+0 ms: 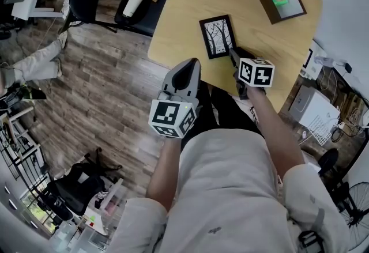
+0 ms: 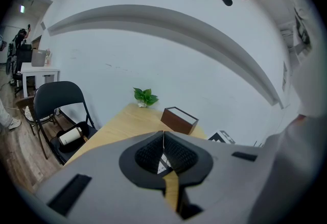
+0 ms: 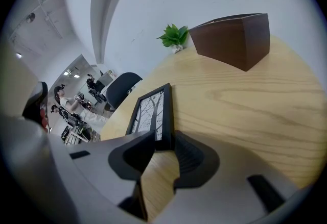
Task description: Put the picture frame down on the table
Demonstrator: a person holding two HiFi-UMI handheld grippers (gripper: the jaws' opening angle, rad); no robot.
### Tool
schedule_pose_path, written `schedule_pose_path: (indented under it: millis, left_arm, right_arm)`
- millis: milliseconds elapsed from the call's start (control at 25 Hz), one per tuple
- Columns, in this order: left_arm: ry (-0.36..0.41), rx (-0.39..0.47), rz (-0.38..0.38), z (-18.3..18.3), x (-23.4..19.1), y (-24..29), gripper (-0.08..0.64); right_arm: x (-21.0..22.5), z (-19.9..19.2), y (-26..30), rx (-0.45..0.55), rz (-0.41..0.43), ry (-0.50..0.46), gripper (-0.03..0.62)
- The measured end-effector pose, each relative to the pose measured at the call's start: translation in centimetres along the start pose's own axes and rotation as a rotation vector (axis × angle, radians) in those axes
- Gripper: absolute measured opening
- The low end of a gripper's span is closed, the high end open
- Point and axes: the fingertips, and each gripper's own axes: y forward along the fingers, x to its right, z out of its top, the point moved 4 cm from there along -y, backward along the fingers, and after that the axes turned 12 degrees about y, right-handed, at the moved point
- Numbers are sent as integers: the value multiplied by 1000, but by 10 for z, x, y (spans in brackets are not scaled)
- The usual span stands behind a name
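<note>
Head view looks steeply down; both gripper views skim low across the table (image 1: pixel 190 4).

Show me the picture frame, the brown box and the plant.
picture frame (image 1: pixel 217 36): head view, on the tree print in its middle.
brown box (image 3: pixel 225 42): right gripper view, on its broad side wall.
plant (image 2: pixel 145 97): left gripper view, on its leaves.
</note>
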Motion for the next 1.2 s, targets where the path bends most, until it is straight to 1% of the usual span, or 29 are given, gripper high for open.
schedule_pose_path:
  millis: [160,240,400,560,760,920,1200]
  left_arm:
    - [-1,-2,9,1,0,-2,8]
    - [0,-7,7,-1,1,-5,8]
    - [5,-10,0,-1,0,-11,8]
    - [22,-10,-25,-1,-1,-16,8]
    - [54,-9,-82,-1,3,-31,8]
    - [99,-11,-144,1,5,-48,8]
    - [172,5,-239,3,5,-75,8]
  right_arm:
    - [-2,3,1,4,-20,-55,115]
    - [-4,4,1,13,-37,-75,102]
    - [-5,5,-4,37,-55,-87,97]
    - [-9,5,-12,55,-68,-98,92]
    - [-21,-2,-30,99,-91,-109,89]
    - [-41,-9,-53,145,-95,-107,87]
    - [-84,-12,-103,274,-129,-203,72]
